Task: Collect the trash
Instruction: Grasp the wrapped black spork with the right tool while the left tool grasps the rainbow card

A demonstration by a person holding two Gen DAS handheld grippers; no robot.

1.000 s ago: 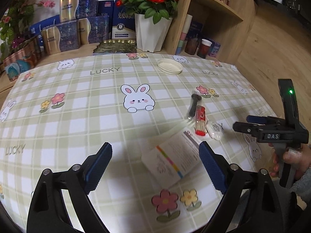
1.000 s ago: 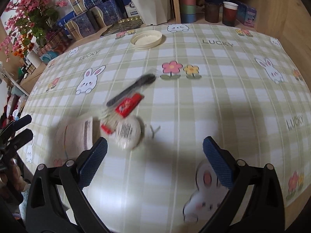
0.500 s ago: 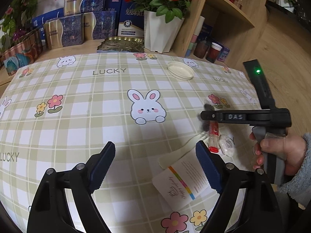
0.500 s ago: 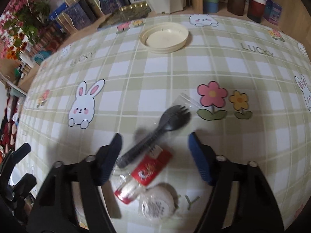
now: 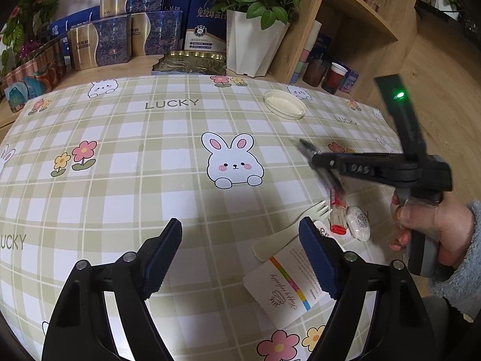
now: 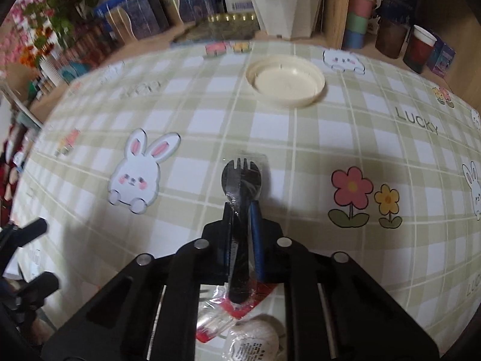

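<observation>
A black plastic spork in a clear wrapper (image 6: 240, 180) sticks out past the fingertips of my right gripper (image 6: 242, 210), which is shut on its handle. From the left wrist view that gripper (image 5: 315, 159) is at the right, held by a hand, with the spork (image 5: 303, 147) blurred. Under it lie a red packet (image 5: 336, 210), a round white sachet (image 5: 357, 222), a cream fork (image 5: 300, 225) and a white card (image 5: 288, 282). My left gripper (image 5: 240, 255) hovers over the tablecloth with its jaws closing and nothing between them; its right finger overlaps the card.
A cream round lid (image 6: 285, 81) lies further back on the checked tablecloth (image 5: 150, 180). Behind the table stand a white flower pot (image 5: 255, 45), gift boxes (image 5: 120, 36) and a wooden shelf with cups (image 6: 421, 48). The table's right edge drops to a wooden floor.
My right gripper moved over the spork and shut on its handle. The left gripper drifted a little and its jaws narrowed slightly. The cream fork now shows beside the red packet.
</observation>
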